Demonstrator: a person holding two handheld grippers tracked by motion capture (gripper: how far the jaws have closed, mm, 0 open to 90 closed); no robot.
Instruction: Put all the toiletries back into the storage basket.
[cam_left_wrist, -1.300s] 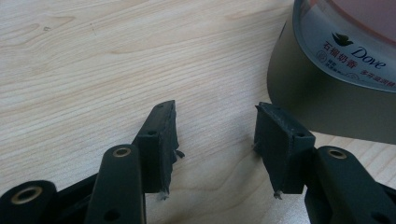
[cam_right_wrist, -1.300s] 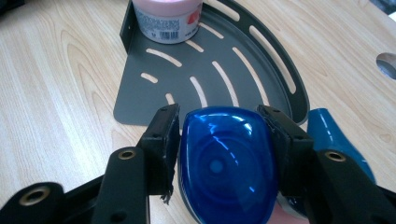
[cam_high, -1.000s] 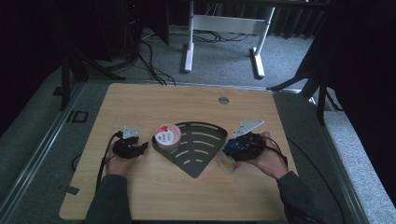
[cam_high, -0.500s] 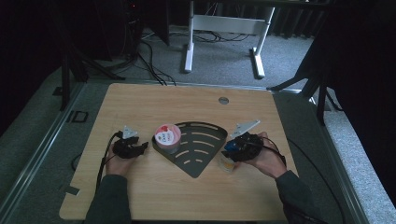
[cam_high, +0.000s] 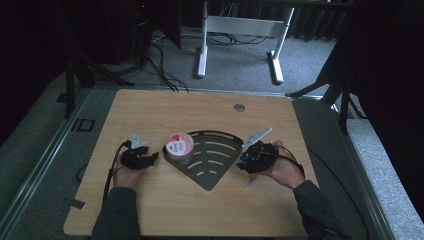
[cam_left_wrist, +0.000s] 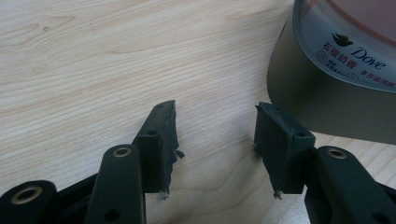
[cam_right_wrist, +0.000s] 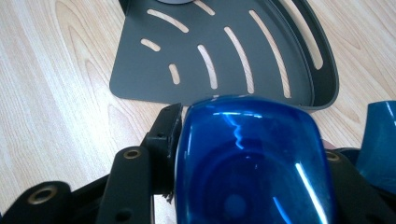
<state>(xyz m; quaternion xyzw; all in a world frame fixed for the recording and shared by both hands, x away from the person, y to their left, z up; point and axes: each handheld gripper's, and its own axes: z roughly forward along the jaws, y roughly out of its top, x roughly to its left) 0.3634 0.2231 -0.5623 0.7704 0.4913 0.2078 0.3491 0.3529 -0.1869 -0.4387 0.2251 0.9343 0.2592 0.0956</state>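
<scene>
A: What could go wrong here?

B: The right gripper (cam_high: 248, 161), right of centre in the high view, has its jaws pinching a blue-capped bottle (cam_right_wrist: 250, 158) at the cap. The bottle's pale body hangs at the lower right edge of the dark tray (cam_high: 215, 150), just above the table (cam_high: 150, 210). A cap is smooth and rounded, so I judge it could twist or slip out, and the bottle could catch the tray's rim (cam_right_wrist: 327, 79) on the way in.

A: And the left side?

B: The left gripper (cam_left_wrist: 215, 135) has its jaws spread with bare wood between them. The jar (cam_high: 179, 146) sits at the tray's left corner, just beside that gripper, so a careless nudge could shove it.

A: Any change from a second ago?

B: The right gripper has dipped slightly toward the lower edge of the frame, bottle with it. The left gripper, jar and tray stayed put.
</scene>
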